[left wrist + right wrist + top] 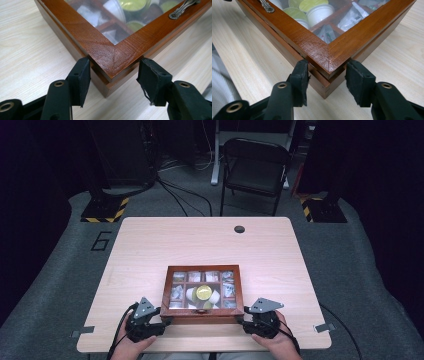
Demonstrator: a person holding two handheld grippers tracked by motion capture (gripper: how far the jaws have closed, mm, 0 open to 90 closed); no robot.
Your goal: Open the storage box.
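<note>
The wooden tea box [202,312] sits near my edge of the worktop [150,245], glass lid closed. My left claw [113,75] and right claw [327,75] each pinch a near corner, pads seemingly pressing the wood. It looks stiff, fairly heavy and varnish-slick, with a fragile pane; I should grip the base, not the hinged lid.

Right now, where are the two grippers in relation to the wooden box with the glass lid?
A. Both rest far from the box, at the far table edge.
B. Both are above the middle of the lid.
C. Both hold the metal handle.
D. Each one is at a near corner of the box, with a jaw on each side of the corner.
D: the left gripper and the right gripper each straddle a near corner of the wooden box.
</note>
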